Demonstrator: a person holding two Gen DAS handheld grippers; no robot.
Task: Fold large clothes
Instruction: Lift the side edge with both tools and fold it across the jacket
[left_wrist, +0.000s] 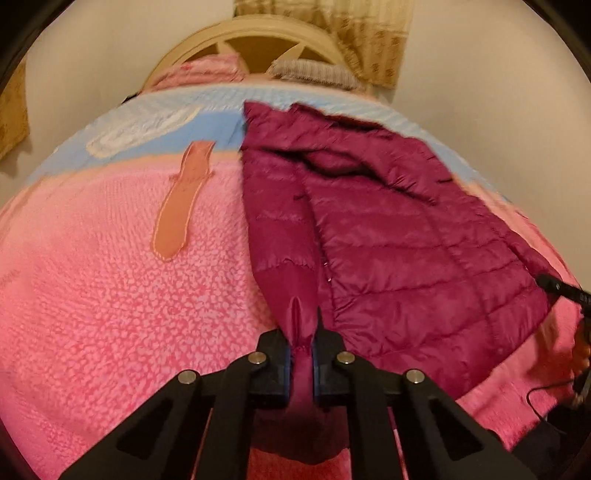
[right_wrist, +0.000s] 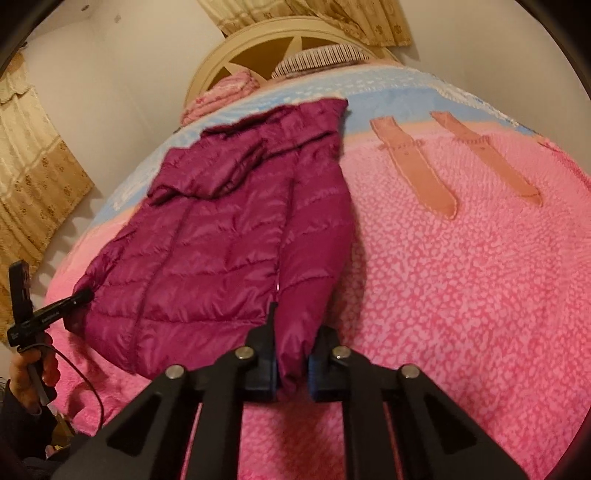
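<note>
A magenta quilted puffer jacket (left_wrist: 388, 236) lies on the pink fleece bed cover, hood toward the headboard. It also shows in the right wrist view (right_wrist: 229, 240). My left gripper (left_wrist: 301, 354) is shut on a bunched corner of the jacket's hem at its left side. My right gripper (right_wrist: 291, 365) is shut on the jacket's hem at its right side. Each gripper's tip shows in the other view: the right gripper (left_wrist: 554, 286) at the jacket's right edge, the left gripper (right_wrist: 79, 297) at its left edge.
The bed cover (right_wrist: 461, 295) is pink with peach patches (right_wrist: 417, 170) and a light blue band near the cream headboard (right_wrist: 266, 44). A pink pillow (right_wrist: 221, 96) and a striped pillow (right_wrist: 321, 59) lie at the head. Curtains (right_wrist: 33, 177) hang at the left.
</note>
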